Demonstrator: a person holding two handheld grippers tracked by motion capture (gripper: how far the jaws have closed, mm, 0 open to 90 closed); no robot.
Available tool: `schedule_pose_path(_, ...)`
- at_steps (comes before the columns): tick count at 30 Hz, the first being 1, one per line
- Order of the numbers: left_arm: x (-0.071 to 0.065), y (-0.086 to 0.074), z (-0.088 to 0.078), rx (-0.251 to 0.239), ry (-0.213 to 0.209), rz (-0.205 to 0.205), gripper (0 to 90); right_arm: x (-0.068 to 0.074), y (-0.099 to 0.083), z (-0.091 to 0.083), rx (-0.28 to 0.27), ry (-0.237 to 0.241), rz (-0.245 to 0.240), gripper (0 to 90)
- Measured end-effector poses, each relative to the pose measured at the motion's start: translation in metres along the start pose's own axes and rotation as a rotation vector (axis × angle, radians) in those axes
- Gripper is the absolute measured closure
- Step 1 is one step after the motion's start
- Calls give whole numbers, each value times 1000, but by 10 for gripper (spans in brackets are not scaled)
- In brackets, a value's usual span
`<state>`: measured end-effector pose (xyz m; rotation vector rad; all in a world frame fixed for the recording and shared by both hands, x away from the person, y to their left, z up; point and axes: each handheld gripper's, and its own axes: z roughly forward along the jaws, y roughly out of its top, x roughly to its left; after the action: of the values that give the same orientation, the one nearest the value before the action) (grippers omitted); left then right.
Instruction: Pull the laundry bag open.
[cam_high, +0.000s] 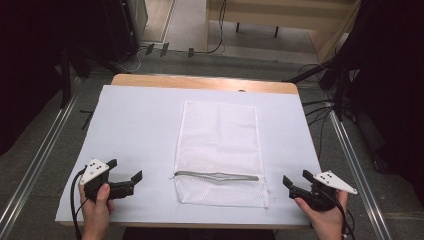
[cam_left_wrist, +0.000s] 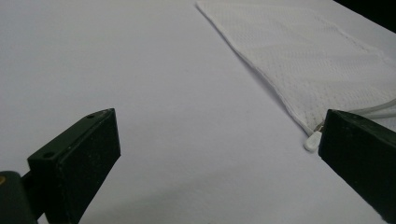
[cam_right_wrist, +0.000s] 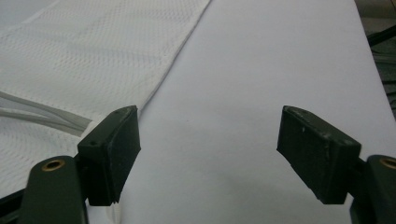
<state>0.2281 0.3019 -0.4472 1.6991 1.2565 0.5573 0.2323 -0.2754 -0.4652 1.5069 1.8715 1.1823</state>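
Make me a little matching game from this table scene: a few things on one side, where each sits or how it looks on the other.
Things:
1. mesh bag
2. zipper pull
3. left gripper
4. right gripper

Descriptions:
A. open, at the table's near right edge
B. small white tab at the bag's left edge
C. flat in the middle of the white sheet
D. open, left of the bag

Pairs: 1-C, 2-B, 3-D, 4-A

A white sheet (cam_high: 135, 130) is covering a wooden table (cam_high: 200, 81). Black cables (cam_high: 150, 52) are trailing over the grey floor (cam_high: 45, 165) beyond it, and metal rails (cam_high: 30, 172) are running along both sides.
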Motion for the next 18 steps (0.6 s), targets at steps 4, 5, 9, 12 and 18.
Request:
schedule_pose_path(4, 8, -1, -3, 3, 12, -8, 0, -4, 0, 0, 1, -8, 5, 221)
schedule_pose_path(5, 10, -1, -4, 3, 13, -14, 0, -5, 0, 0, 2, -11, 9, 222)
schedule_pose_path(9, 15, -2, -6, 5, 22, -21, 0, -12, -1, 0, -4, -26, 21, 222)
schedule_pose_path(12, 18, -2, -6, 4, 22, -26, 0, -16, -2, 0, -5, -36, 24, 223)
schedule_pose_path(18, 22, -3, -8, -1, 25, -29, 0, -22, -2, -1, -12, -63, 34, 223)
